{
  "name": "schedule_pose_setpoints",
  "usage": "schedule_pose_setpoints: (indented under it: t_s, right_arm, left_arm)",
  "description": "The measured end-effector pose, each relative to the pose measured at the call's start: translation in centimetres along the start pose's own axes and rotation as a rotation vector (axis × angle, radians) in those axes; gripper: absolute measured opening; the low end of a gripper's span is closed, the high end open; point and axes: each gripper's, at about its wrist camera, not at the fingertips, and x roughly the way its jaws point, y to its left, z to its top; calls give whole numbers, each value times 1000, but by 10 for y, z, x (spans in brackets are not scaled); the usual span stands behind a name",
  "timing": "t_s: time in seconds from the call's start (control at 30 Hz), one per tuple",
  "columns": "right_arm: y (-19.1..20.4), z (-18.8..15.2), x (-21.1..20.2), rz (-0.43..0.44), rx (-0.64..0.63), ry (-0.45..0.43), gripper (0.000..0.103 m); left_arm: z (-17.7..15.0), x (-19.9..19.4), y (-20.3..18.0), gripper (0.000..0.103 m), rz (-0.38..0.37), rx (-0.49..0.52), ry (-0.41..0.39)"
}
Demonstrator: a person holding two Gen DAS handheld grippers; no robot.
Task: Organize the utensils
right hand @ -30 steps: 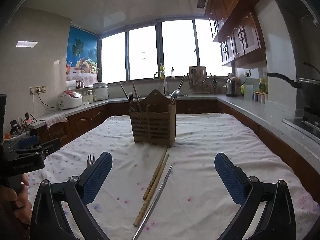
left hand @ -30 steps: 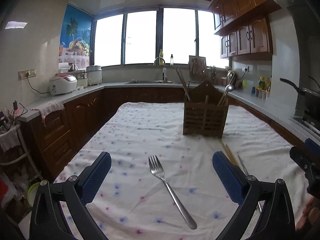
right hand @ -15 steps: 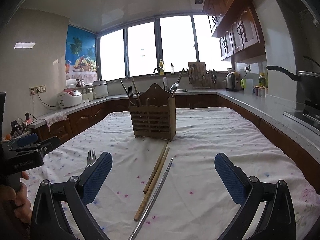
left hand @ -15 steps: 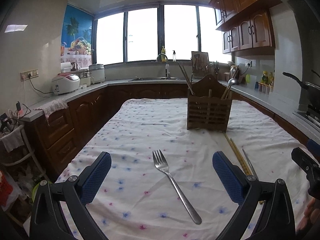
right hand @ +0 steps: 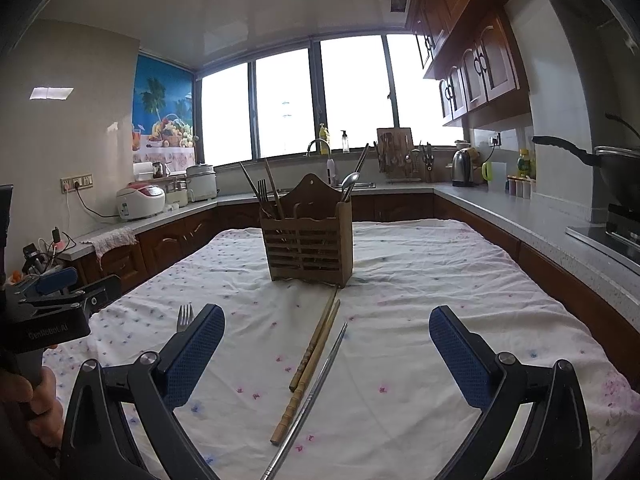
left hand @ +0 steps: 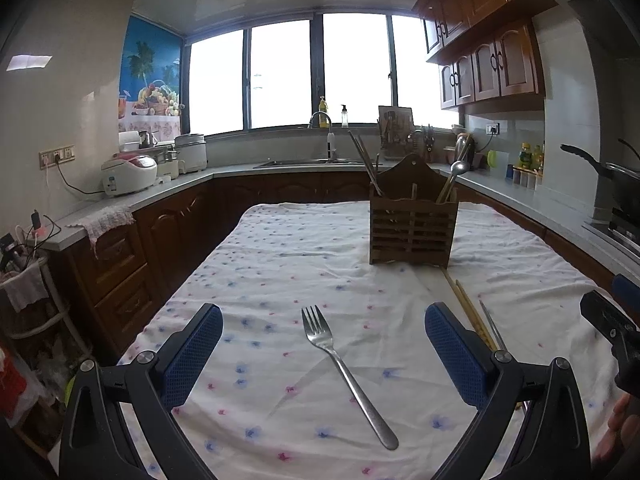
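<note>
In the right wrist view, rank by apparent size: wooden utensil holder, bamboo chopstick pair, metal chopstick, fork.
1. Slatted wooden utensil holder
2-3. Bamboo chopstick pair and thin metal chopstick: similar length, metal one runs off-frame, unranked
4. Silver fork, mostly hidden behind the finger

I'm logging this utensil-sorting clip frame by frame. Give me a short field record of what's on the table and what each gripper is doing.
surface: table under a white floral cloth
holder: wooden utensil holder, upright, already holding a spoon, a fork and chopsticks
loose fork: fork lying flat, tines away from camera
loose chopsticks: bamboo chopsticks flat in front of the holder; a metal chopstick beside them
left gripper: left gripper open, empty, framing the fork
right gripper: right gripper open, empty, framing the chopsticks
</note>
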Motion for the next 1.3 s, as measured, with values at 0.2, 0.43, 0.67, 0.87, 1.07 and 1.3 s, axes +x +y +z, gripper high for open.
schedule_pose_setpoints:
  t_s: [0.2,0.43,0.67,0.87,1.07,1.3]
  right_arm:
    - [0,0,0,1,-1,-1,103]
    - [1,0,0,2,-1,-6,103]
    - [4,-1,-3,11,1,-36,103]
    - [2,0,-5,8,7,-38,103]
    - [1,-1,-7,8,9,-38,103]
    - [0,-1,-7,10,12,-37,103]
  left_arm:
    - [1,-1,-1,102,5,-3,-8]
    - [1,-1,-1,102,7,-1,-13]
    - [-1,-5,0,102,-4,-2,-43]
    - [-4,-7,-1,102,-6,-1,-54]
    - [-4,-6,0,102,-7,0,-53]
    - [-5,-7,0,102,-1,-2,-56]
